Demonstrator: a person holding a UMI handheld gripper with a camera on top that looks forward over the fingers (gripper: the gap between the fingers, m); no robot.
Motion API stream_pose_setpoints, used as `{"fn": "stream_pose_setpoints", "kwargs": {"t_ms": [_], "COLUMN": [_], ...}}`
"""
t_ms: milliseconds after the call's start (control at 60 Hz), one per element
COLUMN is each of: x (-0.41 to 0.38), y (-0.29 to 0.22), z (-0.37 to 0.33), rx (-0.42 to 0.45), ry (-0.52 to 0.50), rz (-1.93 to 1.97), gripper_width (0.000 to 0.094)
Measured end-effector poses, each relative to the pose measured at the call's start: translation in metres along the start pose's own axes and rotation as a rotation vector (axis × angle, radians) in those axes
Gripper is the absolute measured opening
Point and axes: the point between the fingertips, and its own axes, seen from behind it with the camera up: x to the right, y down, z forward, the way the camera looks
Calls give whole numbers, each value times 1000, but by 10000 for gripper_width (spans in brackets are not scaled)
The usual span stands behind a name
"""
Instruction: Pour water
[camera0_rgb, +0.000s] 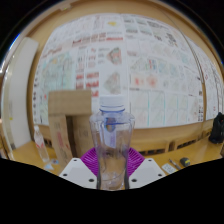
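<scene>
A clear plastic water bottle (112, 140) with a pale cap stands upright between my fingers, filling the middle of the gripper view. Both purple pads (91, 158) press against its sides, so my gripper (112, 172) is shut on the bottle. The bottle's base is hidden below the fingers. No cup or other vessel for the water shows in the view.
A wall (150, 60) covered with rows of paper sheets stands beyond the bottle. A brown cardboard box (68, 112) sits behind on the left. A wooden tabletop (185, 150) runs to the right, with a dark object (217, 128) at its far end.
</scene>
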Motion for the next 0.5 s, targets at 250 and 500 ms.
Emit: {"fn": "stream_pose_setpoints", "kwargs": {"t_ms": [250, 500], "x": [9, 15], "y": [119, 140], "z": [21, 21], "rx": [-182, -186], "ry": [2, 30], "rz": [-45, -37], "gripper_width": [304, 335]}}
